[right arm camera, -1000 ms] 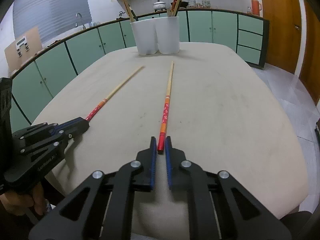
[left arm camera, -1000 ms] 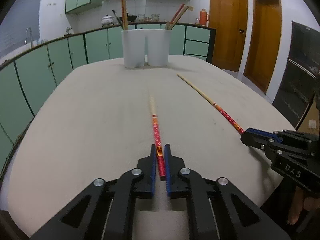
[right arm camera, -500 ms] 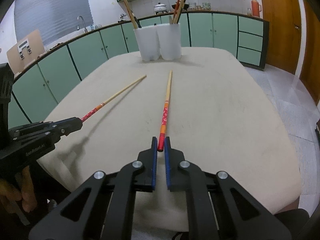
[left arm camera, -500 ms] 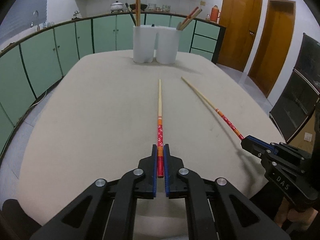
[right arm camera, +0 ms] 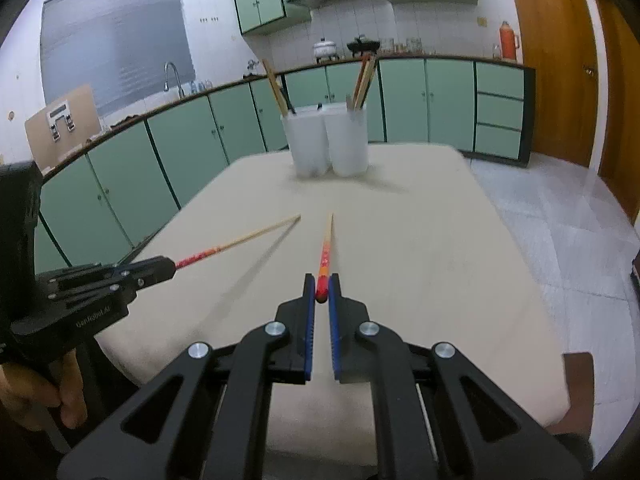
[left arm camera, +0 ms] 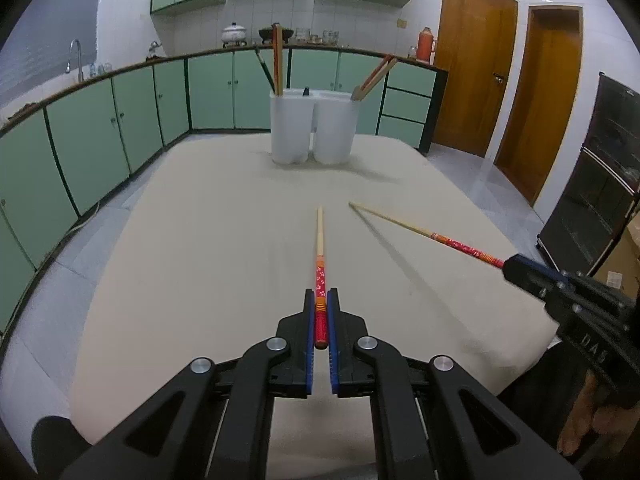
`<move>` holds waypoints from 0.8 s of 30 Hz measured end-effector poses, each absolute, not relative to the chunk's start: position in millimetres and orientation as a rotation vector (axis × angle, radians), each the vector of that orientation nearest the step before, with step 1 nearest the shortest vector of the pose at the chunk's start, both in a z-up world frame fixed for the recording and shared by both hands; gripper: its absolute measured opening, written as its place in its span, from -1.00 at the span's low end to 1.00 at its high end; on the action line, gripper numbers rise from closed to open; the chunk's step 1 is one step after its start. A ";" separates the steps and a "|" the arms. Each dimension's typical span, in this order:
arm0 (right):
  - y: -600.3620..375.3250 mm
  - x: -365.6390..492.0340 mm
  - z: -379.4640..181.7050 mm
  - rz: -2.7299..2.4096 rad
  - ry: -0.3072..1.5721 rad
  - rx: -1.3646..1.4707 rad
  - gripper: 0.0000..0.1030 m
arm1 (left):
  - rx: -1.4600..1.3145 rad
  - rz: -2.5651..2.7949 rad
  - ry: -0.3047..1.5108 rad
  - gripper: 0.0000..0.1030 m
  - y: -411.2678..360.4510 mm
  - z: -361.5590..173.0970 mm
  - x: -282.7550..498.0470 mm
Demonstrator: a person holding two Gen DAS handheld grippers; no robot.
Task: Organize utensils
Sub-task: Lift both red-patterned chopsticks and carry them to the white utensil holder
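I had the left gripper closed on the red-handled end of one long wooden chopstick, and the right gripper closed on the red butt of the second red-handled wooden chopstick. Both sticks pointed toward the white twin-compartment plastic utensil holder, well short of it, above the beige table. I judged each stick light, stiff and smooth, so liable to pivot in an end grip; a hold further from the butt would have steadied it
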State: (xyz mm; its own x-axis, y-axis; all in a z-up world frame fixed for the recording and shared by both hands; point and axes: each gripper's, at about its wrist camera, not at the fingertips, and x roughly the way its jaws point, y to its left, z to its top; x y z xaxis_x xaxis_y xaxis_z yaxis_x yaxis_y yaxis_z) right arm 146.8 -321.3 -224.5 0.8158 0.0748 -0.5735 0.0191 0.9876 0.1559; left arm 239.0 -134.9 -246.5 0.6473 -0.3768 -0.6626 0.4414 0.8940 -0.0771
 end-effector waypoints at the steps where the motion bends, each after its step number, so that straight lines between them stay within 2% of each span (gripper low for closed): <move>1: -321.8 146.0 -219.6 0.031 0.606 0.156 -0.89 | 0.098 -0.466 0.725 -0.89 -134.8 -243.8 238.5; 24: -316.4 178.4 -141.5 0.087 0.510 0.021 -0.90 | 0.147 -0.520 0.640 -0.89 -121.2 -181.5 235.6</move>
State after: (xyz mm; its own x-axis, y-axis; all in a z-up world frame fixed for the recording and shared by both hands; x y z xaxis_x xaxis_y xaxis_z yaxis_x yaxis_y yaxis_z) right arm 178.4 -316.4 -141.5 0.8692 0.0887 -0.4864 -0.0785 0.9961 0.0415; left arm 235.6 -121.2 -181.5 0.6796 -0.4168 -0.6037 0.5056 0.8624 -0.0263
